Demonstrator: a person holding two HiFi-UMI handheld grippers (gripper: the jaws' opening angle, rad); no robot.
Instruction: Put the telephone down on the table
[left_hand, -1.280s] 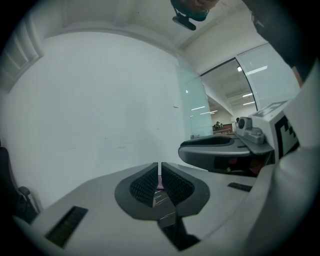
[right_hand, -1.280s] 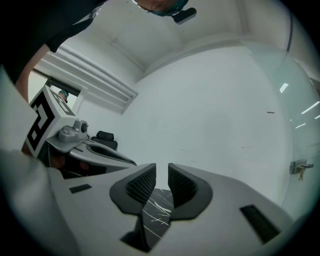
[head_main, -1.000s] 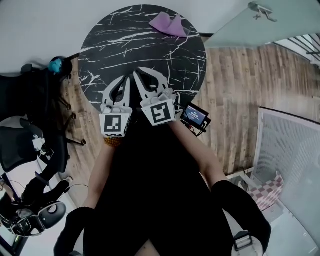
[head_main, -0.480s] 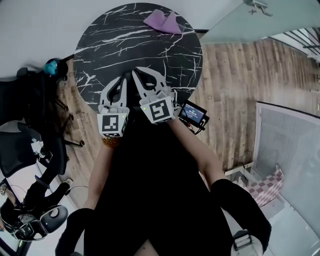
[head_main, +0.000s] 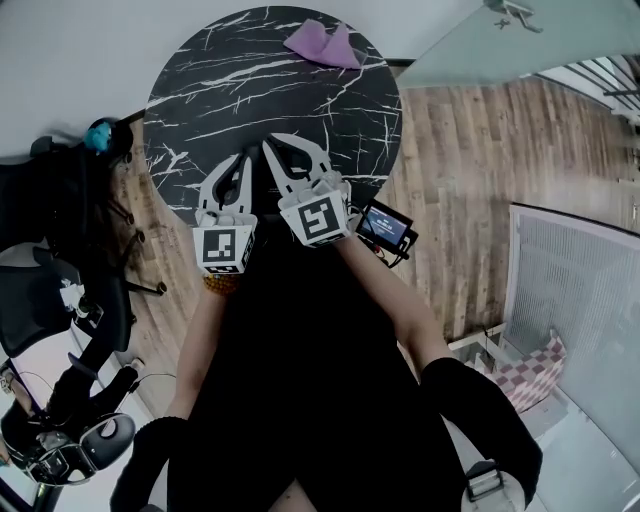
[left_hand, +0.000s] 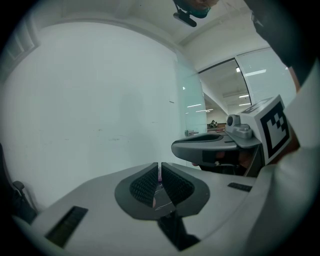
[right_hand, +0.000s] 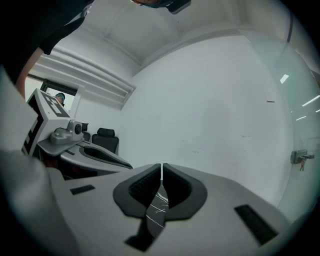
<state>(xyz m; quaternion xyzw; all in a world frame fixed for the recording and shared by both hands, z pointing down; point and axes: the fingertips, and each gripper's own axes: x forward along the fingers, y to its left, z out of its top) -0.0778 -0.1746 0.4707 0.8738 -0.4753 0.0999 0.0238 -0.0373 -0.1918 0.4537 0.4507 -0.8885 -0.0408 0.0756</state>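
No telephone shows in any view. A round black marble table (head_main: 300, 110) lies ahead of me. Both grippers hover side by side over its near edge, pointing toward the far wall. My left gripper (head_main: 243, 160) is shut with nothing between its pads (left_hand: 159, 170). Just to its right, my right gripper (head_main: 270, 148) is shut and empty too (right_hand: 162, 170). A sliver of marble table (right_hand: 157, 207) shows below the right jaws. Each gripper view catches the other gripper at its side.
A crumpled purple cloth (head_main: 322, 44) lies at the table's far edge. A small black device with a lit screen (head_main: 388, 228) sits by my right wrist. Black office chairs (head_main: 60, 290) stand at the left. A glass door (head_main: 480, 45) and a white panel (head_main: 575, 300) are on the right.
The head view has shifted a little, so the table sits slightly further left and higher. Both grippers keep about the same place and stay shut.
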